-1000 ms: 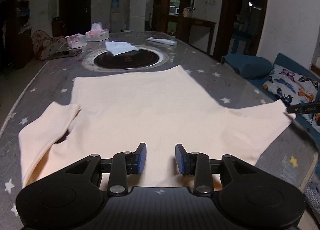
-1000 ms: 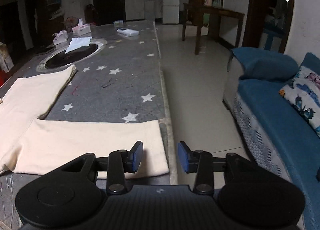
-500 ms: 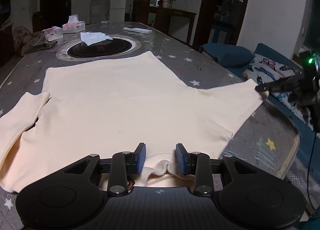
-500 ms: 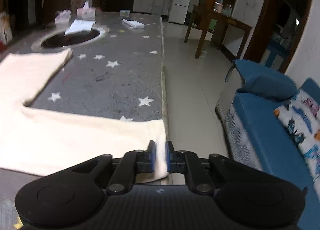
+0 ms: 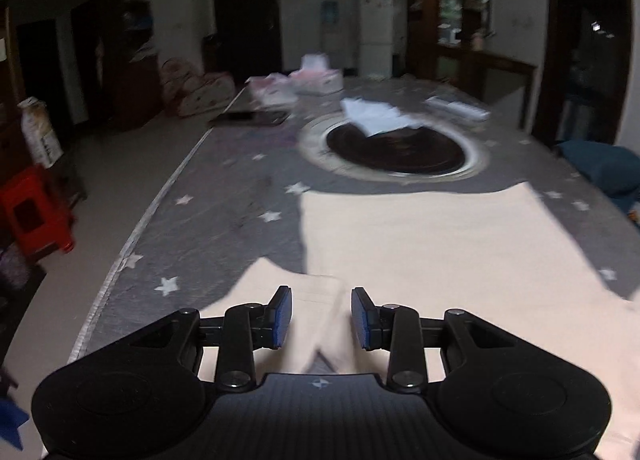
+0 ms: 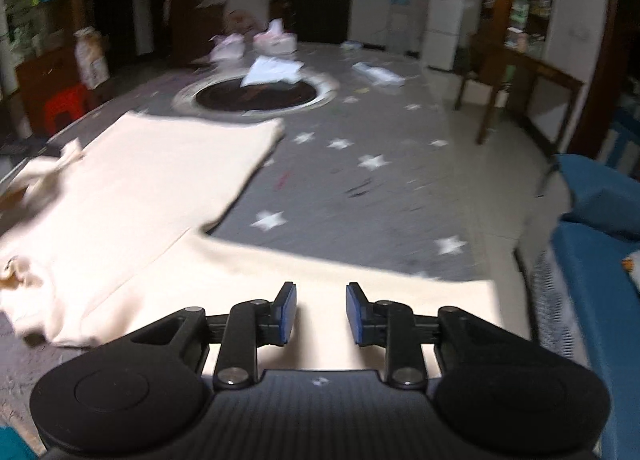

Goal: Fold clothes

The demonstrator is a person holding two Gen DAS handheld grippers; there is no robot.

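Your right gripper (image 6: pixel 321 314) is opening, letting go of the sleeve (image 6: pixel 360 280); your left gripper (image 5: pixel 321 318) has swung left, jaws narrow and empty over the other sleeve (image 5: pixel 316 296), so nothing is folded yet.

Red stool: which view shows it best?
Left wrist view: the red stool stands large and whole on the floor left of the table. Right wrist view shows it small, blurred and far off.

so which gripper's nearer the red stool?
Left. The left gripper is over the garment's sleeve at the table edge beside the red stool. The right gripper is over the opposite sleeve, sofa side.
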